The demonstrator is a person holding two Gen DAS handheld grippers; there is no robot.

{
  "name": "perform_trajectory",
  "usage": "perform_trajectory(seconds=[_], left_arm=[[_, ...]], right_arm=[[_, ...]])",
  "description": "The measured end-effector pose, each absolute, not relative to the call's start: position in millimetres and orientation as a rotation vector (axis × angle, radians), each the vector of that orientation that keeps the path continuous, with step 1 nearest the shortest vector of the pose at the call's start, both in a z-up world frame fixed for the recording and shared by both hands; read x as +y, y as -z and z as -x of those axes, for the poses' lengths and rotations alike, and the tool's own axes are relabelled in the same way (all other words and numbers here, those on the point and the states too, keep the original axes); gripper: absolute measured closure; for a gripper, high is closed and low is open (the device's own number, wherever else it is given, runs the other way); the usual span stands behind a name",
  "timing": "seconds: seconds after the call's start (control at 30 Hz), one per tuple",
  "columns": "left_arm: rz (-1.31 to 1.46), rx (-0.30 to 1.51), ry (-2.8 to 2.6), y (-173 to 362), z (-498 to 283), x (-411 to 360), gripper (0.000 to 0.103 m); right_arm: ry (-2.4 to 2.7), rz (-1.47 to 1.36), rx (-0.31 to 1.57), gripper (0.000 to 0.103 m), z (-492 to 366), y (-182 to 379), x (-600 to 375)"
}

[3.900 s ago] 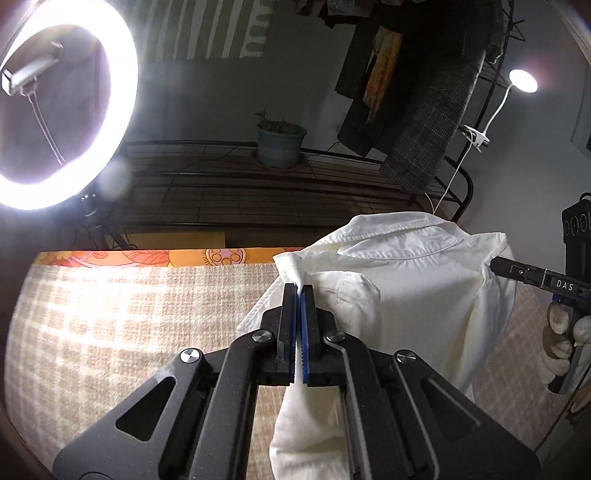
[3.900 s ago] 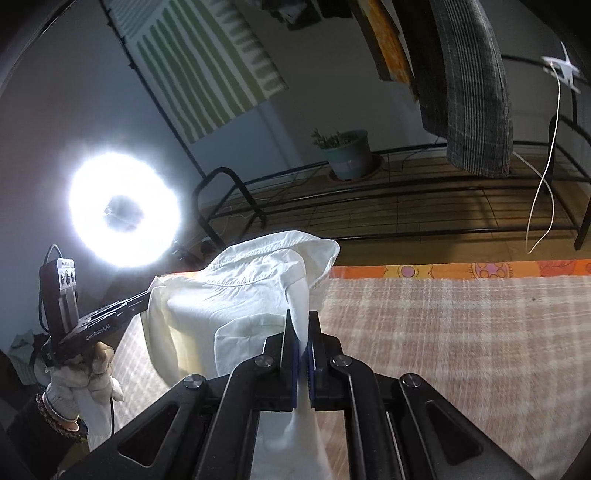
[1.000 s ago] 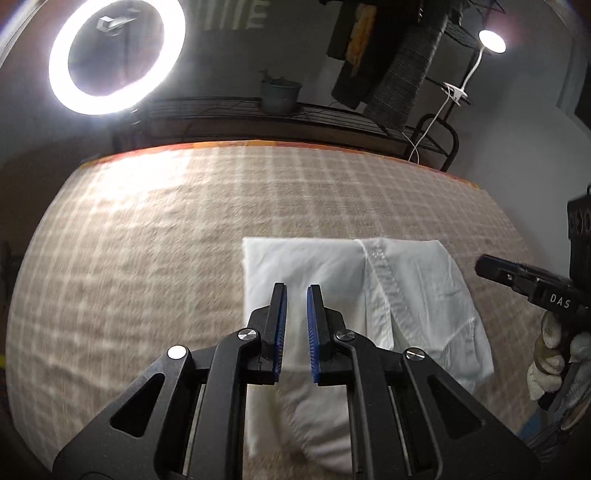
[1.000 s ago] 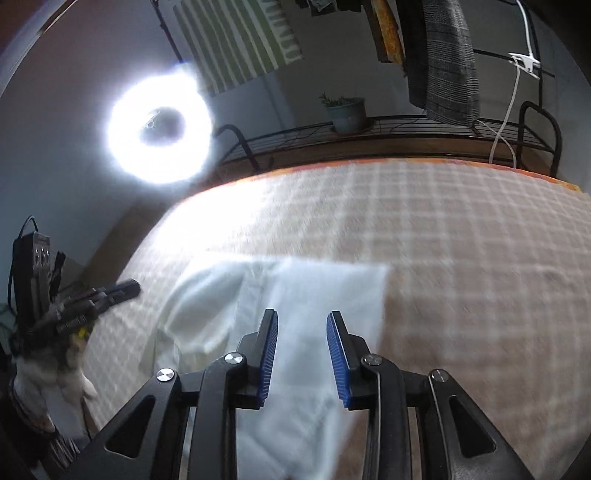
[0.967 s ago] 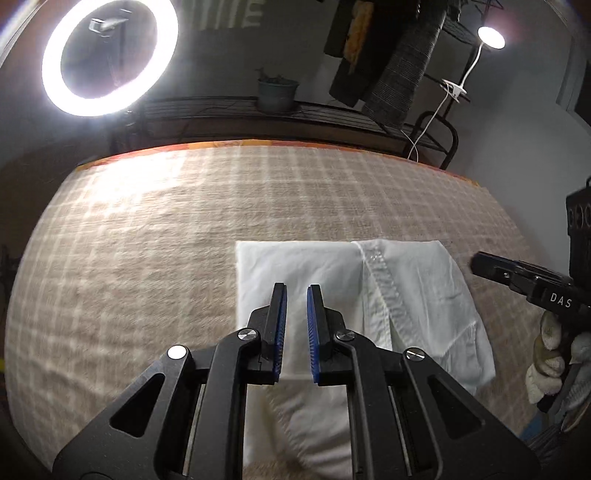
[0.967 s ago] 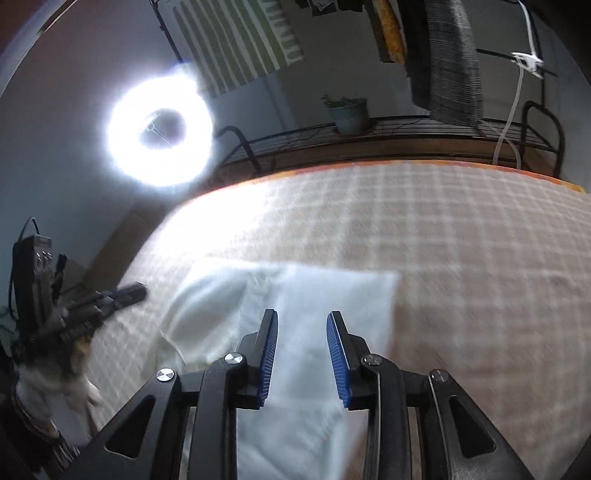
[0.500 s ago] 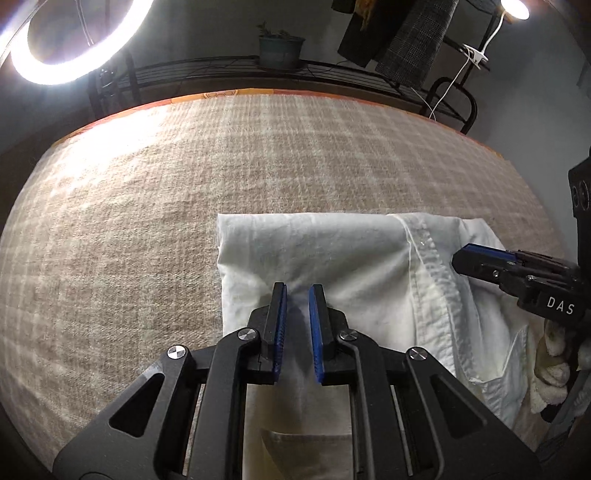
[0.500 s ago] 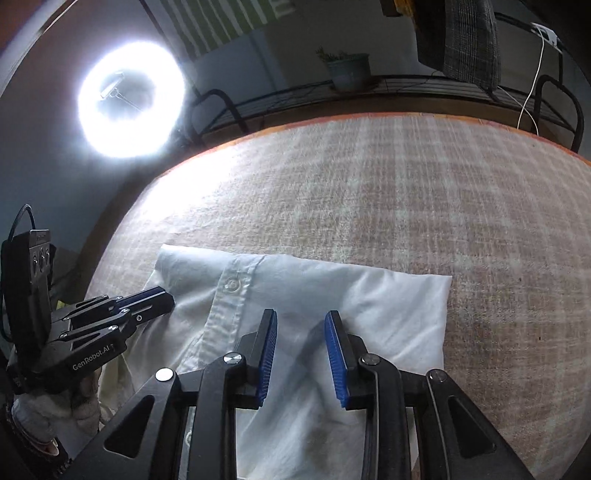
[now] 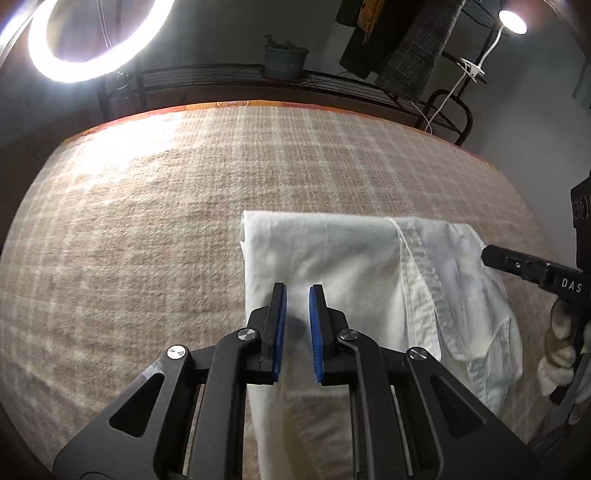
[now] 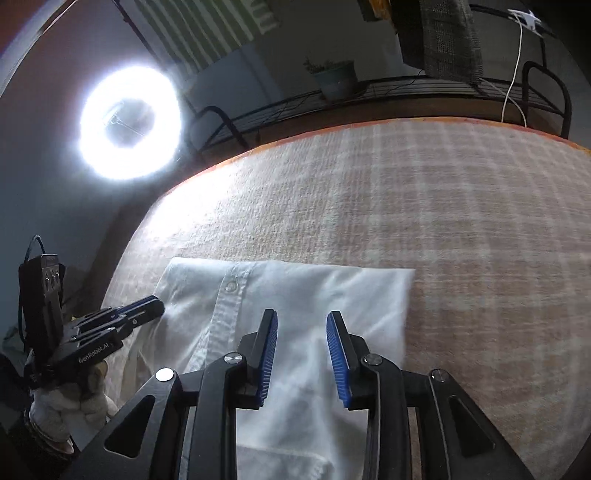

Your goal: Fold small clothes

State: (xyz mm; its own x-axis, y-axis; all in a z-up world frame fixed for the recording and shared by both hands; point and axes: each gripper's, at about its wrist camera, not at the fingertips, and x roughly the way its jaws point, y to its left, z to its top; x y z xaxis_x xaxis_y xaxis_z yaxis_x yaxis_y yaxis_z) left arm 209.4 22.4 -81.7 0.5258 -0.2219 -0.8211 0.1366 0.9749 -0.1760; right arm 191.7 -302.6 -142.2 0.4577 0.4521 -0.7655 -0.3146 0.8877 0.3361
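A small white button shirt [image 9: 354,266] lies flat on the beige checked blanket [image 9: 155,229], its button placket running down the middle. My left gripper [image 9: 297,291] is open and empty, fingers just above the shirt's left part. My right gripper [image 10: 301,319] is open and empty above the same shirt [image 10: 295,291], right of the placket. The right gripper's tip [image 9: 517,264] shows at the shirt's right edge in the left wrist view. The left gripper's tip [image 10: 140,308] shows at the shirt's left edge in the right wrist view.
A bright ring light [image 9: 92,40] stands behind the bed at the left. A black wire rack [image 9: 332,81] with a potted plant [image 9: 286,61] runs along the far edge. Dark clothes [image 9: 410,44] hang at the right, with a clip lamp [image 9: 511,16].
The shirt was held up by both shut grippers; it now lies on the blanket and both grippers are open. Since half a second ago both grippers have lifted slightly, and the right one opened wider.
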Motion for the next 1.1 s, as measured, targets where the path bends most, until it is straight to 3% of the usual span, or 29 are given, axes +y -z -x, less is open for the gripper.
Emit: perform_trajectory(seconds=[0.43, 0.57, 0.73, 0.77, 0.83, 0.87, 1.1], left_arm=[[0.074, 1.045, 0.215, 109.6, -186.6, 21.4, 0.092], [0.109, 1.052, 0.212, 108.2, -186.3, 34.7, 0.077], [0.164, 1.03, 0.189, 89.9, -169.6, 59.1, 0.075], [0.177, 1.031, 0.198, 87.5, -166.5, 62.4, 0.069], [0.215, 1.037, 0.222, 87.4, -163.6, 67.9, 0.058], [0.235, 1.043, 0.232, 88.5, -162.3, 69.6, 0.057], [0.386, 1.079, 0.248, 95.9, -164.5, 82.6, 0.057]], right_arm=[[-0.473, -0.024, 1.069, 0.074, -155.1, 171.1, -324.3], [-0.481, 0.002, 1.053, 0.075, -151.5, 172.0, -326.7], [-0.468, -0.06, 1.049, 0.073, -135.7, 157.5, -342.9], [-0.468, -0.071, 1.042, 0.072, -133.4, 154.9, -346.8], [-0.473, -0.105, 1.033, 0.059, -128.2, 151.2, -355.3], [-0.48, -0.12, 1.034, 0.048, -128.6, 152.3, -356.3], [-0.479, -0.251, 1.08, 0.045, -132.1, 172.5, -375.0]])
